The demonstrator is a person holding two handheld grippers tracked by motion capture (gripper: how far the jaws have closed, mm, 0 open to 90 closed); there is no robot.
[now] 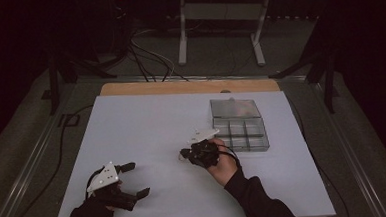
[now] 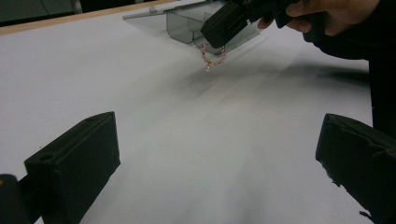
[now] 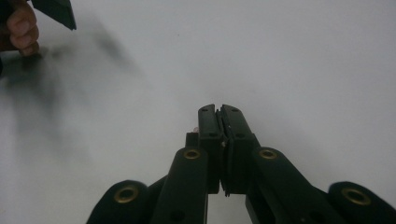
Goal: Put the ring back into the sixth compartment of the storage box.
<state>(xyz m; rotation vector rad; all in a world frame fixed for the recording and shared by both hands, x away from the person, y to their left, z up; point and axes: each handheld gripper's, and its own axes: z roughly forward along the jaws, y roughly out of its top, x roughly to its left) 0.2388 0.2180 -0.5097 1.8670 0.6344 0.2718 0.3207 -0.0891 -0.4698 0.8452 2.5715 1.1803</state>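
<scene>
Both grippers sit low in the high view: the left gripper [image 1: 132, 181] at lower left with jaws spread wide and empty, the right gripper [image 1: 184, 154] near centre, just left of the clear box [image 1: 239, 127] on the white table [image 1: 147, 126].

From the left gripper view, its own jaws stand far apart at the bottom corners; at top, the right gripper's closed tip dangles a small pink bead chain [image 2: 211, 59] above the table, in front of the box.

Right gripper view: jaws pressed together mid-frame; the chain is barely visible between them.
</scene>
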